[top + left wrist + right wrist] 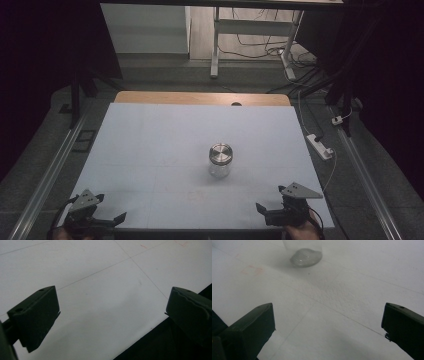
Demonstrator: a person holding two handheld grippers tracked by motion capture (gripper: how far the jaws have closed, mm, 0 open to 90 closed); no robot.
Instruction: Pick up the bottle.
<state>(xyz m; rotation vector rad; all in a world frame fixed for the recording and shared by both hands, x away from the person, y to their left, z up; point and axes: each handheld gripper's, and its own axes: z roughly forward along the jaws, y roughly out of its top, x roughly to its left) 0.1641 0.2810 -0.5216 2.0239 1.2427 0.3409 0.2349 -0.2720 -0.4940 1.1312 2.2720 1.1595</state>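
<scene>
The right claw [276, 206] sits at the near right edge of the desk [150, 145], jaws spread wide and holding nothing, while a clear glass jar [220, 161] with a metal screw lid [220, 152] stands upright near the middle of the white surface, to the far left of that claw. In the right gripper view the jar's base [305, 257] shows straight ahead between the open jaws and a little to the left, with bare desk in between. The left claw [109, 212] rests at the near left corner, likewise wide open and empty; the left gripper view looks along it across the white top toward the desk's near edge. The jar lies to its far right, well apart. Judged from the high view, the right claw is the nearer of the two, and the jar's long axis is vertical, so a level approach from the near right would likely meet its side wall below the lid.
</scene>
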